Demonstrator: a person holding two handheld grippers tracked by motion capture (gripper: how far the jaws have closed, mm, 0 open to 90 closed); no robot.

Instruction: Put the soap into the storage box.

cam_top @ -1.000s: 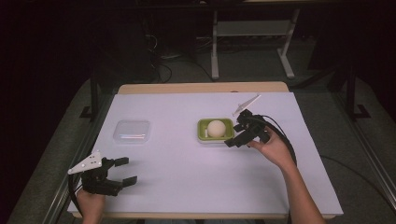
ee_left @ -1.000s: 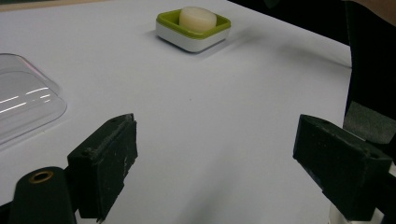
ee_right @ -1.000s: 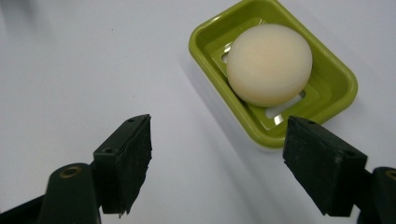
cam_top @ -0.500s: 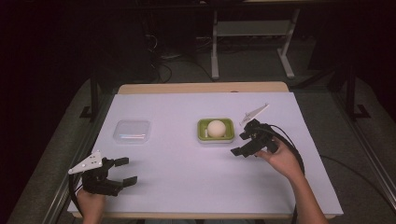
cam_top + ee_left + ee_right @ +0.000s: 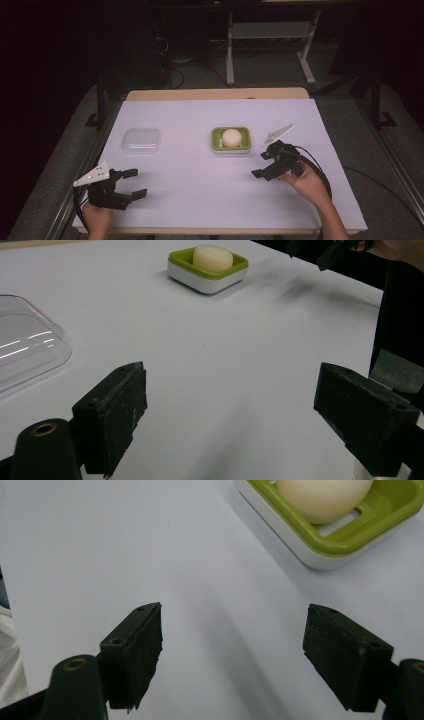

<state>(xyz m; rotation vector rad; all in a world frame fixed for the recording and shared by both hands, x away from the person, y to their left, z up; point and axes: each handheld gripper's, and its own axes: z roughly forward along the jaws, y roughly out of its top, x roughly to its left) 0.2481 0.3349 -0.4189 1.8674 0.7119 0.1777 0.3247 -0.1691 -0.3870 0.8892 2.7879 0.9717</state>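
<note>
Work surface: a table covered with a white sheet, seen from the high view.

A green soap dish with a white base sits slightly toward 1 o'clock from the sheet's middle. A pale rounded bar of soap rests inside it. In the left gripper view the dish stands at about 12 o'clock with the soap upright in it. In the right gripper view the dish lies at 1 o'clock, the soap partly cut off by the upper edge.

A clear plastic lid or container lies flat toward 9 o'clock from the dish, well apart from it. Its edge enters the left gripper view at 9 o'clock.

The right gripper is held by the person's right hand at roughly 4 o'clock from the dish, near it but not touching. Its jaws are spread wide with nothing between them, as the right gripper view confirms; only bare sheet lies in the gap.

The left gripper is held at the sheet's 7 o'clock corner, well apart from both the lid and the dish. Its jaws are likewise spread and hold nothing, as the left gripper view shows.

A cable loops from the right gripper around the wrist.
</note>
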